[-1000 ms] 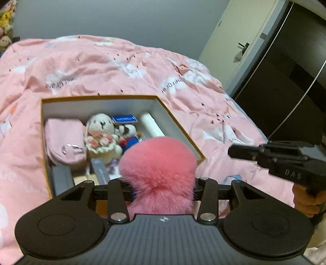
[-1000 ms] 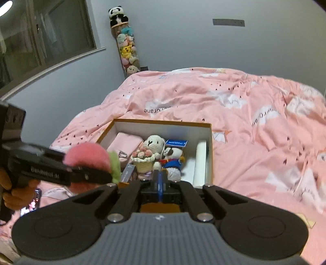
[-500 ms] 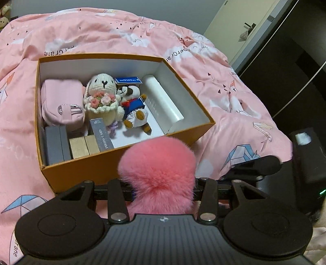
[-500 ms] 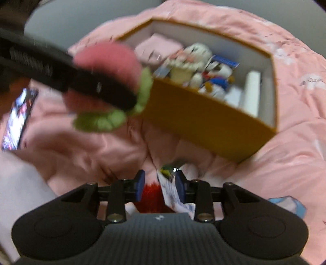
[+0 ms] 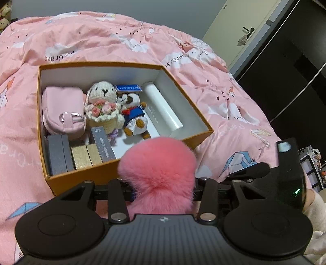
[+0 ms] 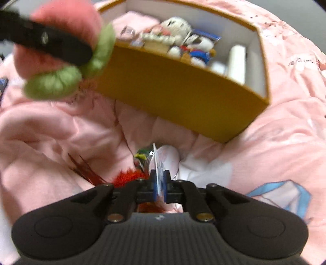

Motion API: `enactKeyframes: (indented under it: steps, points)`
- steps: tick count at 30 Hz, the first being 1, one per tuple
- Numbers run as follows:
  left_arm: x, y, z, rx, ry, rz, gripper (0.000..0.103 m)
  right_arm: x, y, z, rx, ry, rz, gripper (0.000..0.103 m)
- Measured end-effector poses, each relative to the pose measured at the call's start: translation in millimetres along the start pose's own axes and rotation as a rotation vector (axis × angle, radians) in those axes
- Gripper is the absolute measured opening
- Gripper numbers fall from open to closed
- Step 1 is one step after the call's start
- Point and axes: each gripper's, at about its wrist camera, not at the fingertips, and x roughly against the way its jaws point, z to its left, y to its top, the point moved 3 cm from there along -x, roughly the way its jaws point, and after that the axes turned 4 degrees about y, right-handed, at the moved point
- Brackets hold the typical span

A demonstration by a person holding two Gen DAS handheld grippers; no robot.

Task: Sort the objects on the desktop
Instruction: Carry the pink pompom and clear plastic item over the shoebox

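Note:
My left gripper is shut on a pink fluffy plush just in front of the orange box. In the right wrist view that plush shows green leaves under it. On the pink quilt before the box lies a red feathery toy with a green and yellow end. My right gripper points down at it, its jaws closing, and the blue pads press on the toy's white paper tag.
Inside the box are a pink pouch, a crochet bunny, a small plush in blue, a white tube and several small boxes. The pink quilt surrounds it. A dark wardrobe stands at the right.
My right gripper dropped toward the quilt, opened around the red toy's tag and closed on it. The left gripper sank and tipped down a little, still holding the pink plush.

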Motion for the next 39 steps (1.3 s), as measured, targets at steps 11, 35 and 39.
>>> enactKeyframes:
  steps: [11, 35, 39]
  points:
    - [22, 37, 4, -0.01, 0.013, -0.11, 0.049, 110, 30, -28, -0.188, 0.183, -0.31, 0.004]
    - [-32, 88, 38, 0.069, 0.073, -0.116, 0.048, 37, 164, -90, -0.243, -0.113, -0.439, 0.004]
    - [-42, 86, 42, 0.073, 0.06, -0.087, 0.049, 20, 178, -94, -0.237, -0.112, -0.421, 0.004]
